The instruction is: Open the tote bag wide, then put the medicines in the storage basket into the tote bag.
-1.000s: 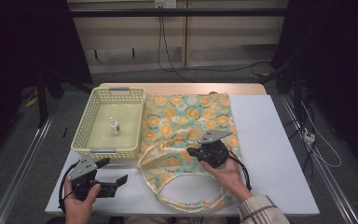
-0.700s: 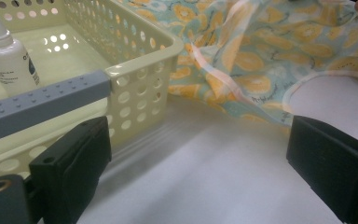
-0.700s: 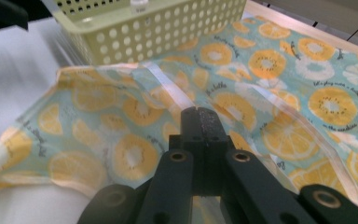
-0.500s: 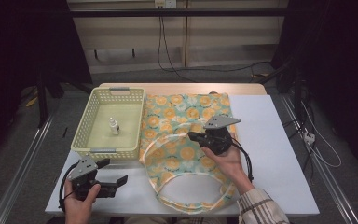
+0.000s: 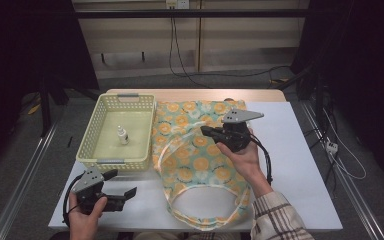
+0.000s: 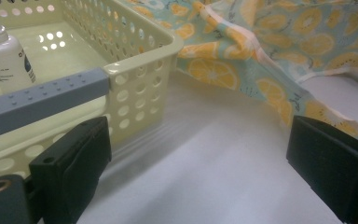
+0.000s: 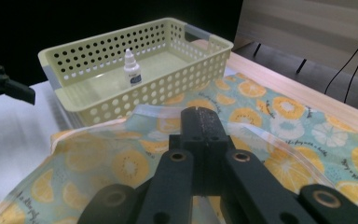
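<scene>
My right hand-held gripper is squeezed shut on the top edge of the blue cloth bag with orange fruit slices printed on it. The edge is lifted up off the white surface, so the mouth of the bag stands open like a big ring near me. The rest of the bag lies flat, reaching toward the far wooden edge of the surface.

My left hand-held gripper sits low on the surface near me, with its jaws wide apart and nothing between them. It is just in front of the pale yellow plastic basket with holes.

A small white plastic bottle stands upright in the basket. I think it goes into the bag, so the opening part looks done and the bottle part is not yet done.

The bag touches the right side of the basket, so there is not much room there. The basket wall is tall, so I must go up and over it. There is lots of open white surface on the right and in front of my left hand.
</scene>
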Demonstrator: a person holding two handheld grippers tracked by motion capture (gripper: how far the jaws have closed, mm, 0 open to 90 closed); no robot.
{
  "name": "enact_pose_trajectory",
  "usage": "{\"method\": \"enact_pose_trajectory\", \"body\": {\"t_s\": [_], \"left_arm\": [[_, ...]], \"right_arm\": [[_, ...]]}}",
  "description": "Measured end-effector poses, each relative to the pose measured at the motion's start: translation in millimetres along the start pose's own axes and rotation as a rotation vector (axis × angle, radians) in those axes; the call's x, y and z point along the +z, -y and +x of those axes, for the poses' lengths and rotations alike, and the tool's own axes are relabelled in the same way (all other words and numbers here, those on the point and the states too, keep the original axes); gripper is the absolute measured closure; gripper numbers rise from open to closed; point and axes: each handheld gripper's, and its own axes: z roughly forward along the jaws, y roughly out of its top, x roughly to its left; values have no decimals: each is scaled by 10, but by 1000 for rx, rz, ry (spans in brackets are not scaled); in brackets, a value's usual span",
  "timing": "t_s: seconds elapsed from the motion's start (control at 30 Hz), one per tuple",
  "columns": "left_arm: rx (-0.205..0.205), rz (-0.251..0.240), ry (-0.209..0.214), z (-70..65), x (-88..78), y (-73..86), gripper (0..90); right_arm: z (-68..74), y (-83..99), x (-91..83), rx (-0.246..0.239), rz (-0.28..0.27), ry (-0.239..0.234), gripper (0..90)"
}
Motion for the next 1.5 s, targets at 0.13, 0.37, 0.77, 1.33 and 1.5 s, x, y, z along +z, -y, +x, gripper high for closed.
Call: {"method": "enact_pose_trajectory", "body": {"t_s": [0.13, 0.37, 0.77, 1.33, 1.5], "left_arm": [[4, -2, -3, -1, -7, -7, 61], [6, 1, -31, -4, -32, -9, 62], [-2, 7, 32, 49, -31, -49, 66], [13, -4, -27, 224, -78, -576, 62], [-14, 30, -36, 394, 27, -751, 52]], "right_arm": [[21, -38, -53, -12, -26, -5, 900], [-2, -17, -100, -1, -37, -9, 900], [-48, 8, -72, 25, -17, -19, 900], [-47, 8, -14, 33, -10, -49, 900], [-43, 4, 7, 30, -5, -54, 900]]}}
